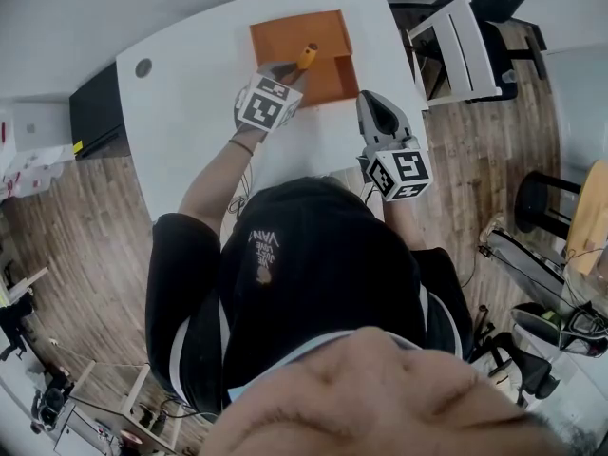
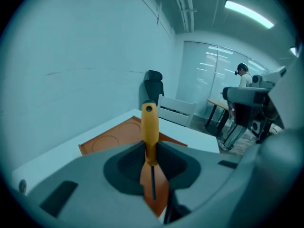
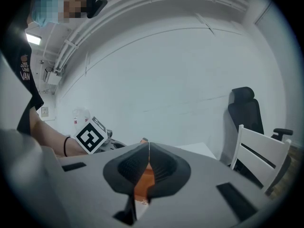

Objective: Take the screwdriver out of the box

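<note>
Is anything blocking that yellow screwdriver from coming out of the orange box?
Nothing visible does. The left gripper is clamped on the screwdriver, whose handle sticks up over the open-topped box; the right gripper sits shut off to the side.

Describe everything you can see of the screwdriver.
The screwdriver has an orange-yellow, plastic-looking handle with a small hole near its rounded end and a thin dark shaft. The left gripper is shut on it where handle meets shaft, handle pointing away past the jaws. It hangs over the open orange box, apparently touching nothing else.
</note>
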{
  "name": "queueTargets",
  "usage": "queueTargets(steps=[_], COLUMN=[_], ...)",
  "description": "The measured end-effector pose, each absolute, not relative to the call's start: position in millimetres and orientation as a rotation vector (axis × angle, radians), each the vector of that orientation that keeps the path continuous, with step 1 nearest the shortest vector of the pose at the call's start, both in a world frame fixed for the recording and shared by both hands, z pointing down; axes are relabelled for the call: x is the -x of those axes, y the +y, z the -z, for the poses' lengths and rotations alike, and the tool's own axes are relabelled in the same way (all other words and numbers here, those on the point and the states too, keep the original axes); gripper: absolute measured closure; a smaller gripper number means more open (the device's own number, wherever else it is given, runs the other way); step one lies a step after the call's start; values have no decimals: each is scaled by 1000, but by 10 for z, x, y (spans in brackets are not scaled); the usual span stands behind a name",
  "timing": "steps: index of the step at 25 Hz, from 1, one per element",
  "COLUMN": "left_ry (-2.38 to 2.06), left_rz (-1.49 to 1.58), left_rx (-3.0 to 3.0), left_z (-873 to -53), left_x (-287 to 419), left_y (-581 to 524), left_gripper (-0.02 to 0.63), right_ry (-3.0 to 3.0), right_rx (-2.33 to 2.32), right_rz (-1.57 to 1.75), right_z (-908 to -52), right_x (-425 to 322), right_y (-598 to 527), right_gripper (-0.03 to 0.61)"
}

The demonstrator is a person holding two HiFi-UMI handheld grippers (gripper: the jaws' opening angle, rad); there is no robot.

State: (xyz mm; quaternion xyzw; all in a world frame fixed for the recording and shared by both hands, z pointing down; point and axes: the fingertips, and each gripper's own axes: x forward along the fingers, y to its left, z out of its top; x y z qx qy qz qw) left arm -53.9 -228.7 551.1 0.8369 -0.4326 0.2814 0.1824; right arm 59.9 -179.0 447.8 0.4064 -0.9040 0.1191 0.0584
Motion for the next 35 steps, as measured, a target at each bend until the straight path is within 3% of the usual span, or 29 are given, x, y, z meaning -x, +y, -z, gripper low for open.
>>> queueTargets(steps=[18, 35], left_ry=[-1308, -1396], left_rz=[-495, -362], left_rx=[-2493, -2488], left_z=[-4741, -4518], left_x=[598, 830], left_y=[-2156, -1918], left_gripper=[529, 529], right_ry=[-2779, -2818], right_rx=[-1208, -1150], right_rz=[-297, -258], right_z=[-4312, -4206], right_x=[-492, -321], right_y=[-1882, -1868], right_gripper=[566, 566])
